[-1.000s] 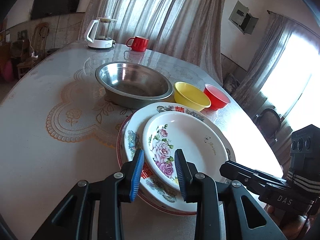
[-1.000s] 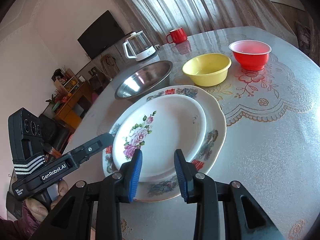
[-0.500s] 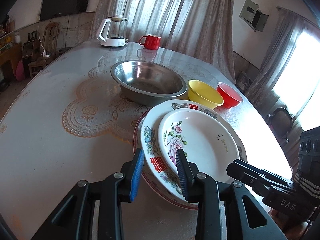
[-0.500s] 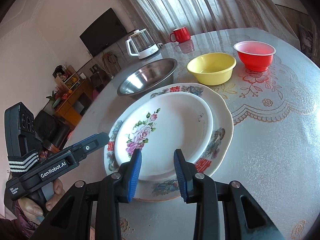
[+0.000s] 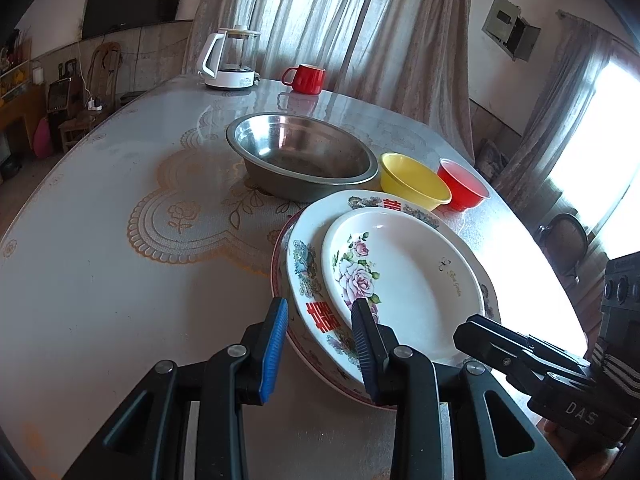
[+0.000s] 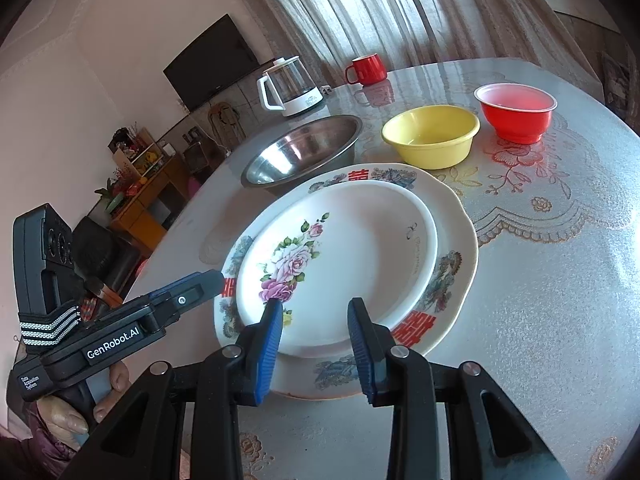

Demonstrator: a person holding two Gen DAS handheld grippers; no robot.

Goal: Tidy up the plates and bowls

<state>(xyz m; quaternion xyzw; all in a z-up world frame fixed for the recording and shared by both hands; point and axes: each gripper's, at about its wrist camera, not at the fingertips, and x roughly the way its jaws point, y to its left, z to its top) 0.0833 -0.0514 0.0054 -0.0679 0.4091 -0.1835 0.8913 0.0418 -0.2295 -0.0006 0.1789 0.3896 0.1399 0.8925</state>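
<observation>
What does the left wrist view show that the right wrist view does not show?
Only the left wrist view shows a red-rimmed plate under the stack and a bright window.
Only the right wrist view shows the hand holding the left gripper, and a wooden shelf.
Both show the rose plate, steel basin, yellow bowl, red bowl, kettle and mug.

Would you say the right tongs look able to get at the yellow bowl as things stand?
Probably yes. The right tongs hang open over the near edge of the stacked plates, and the yellow bowl stands just beyond them with nothing over it. Only the low plates lie between, so reaching across looks feasible.
</observation>
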